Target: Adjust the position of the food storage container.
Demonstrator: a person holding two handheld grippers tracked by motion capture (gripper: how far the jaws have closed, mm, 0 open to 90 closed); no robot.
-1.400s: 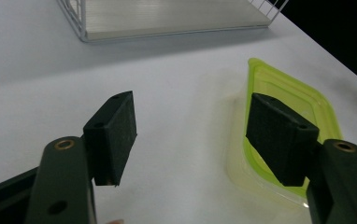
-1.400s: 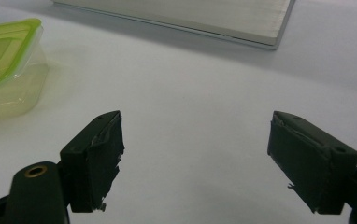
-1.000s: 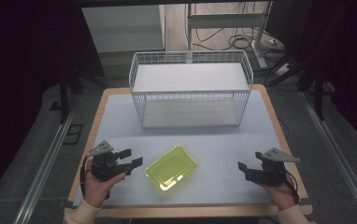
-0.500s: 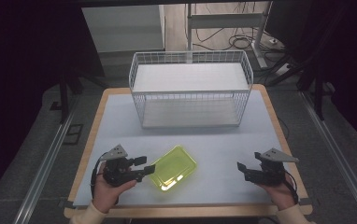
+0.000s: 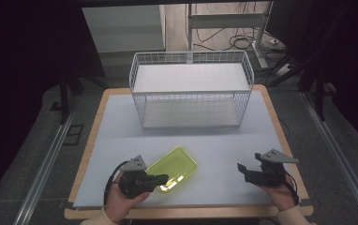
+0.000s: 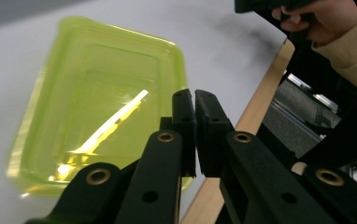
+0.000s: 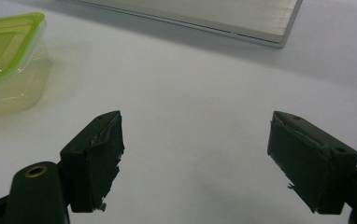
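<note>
A translucent yellow-green lidded container (image 5: pixel 175 166) lies on the pale table top (image 5: pixel 214 140) near the front, left of centre. My left gripper (image 5: pixel 164 178) is at the container's near left corner, and its jaws are pressed together with only a hairline gap. In the left gripper view its tips (image 6: pixel 195 100) lie over the edge of the container (image 6: pixel 97 107); nothing shows between them. My right gripper (image 5: pixel 241 168) is held low at the front right, well apart from the container. It stands wide open (image 7: pixel 195 154) over bare table, with the container (image 7: pixel 8 60) far off to its left.
A white wire basket (image 5: pixel 191 89) stands at the back middle of the table; its base (image 7: pixel 190 14) shows ahead of the right gripper. The wooden table edge (image 6: pixel 256 112) runs close beside the left gripper. Bare table lies between the two grippers.
My left gripper has moved right from the table's front left to the container's near corner, and its jaws have come together. The right gripper has stayed in place, open.
</note>
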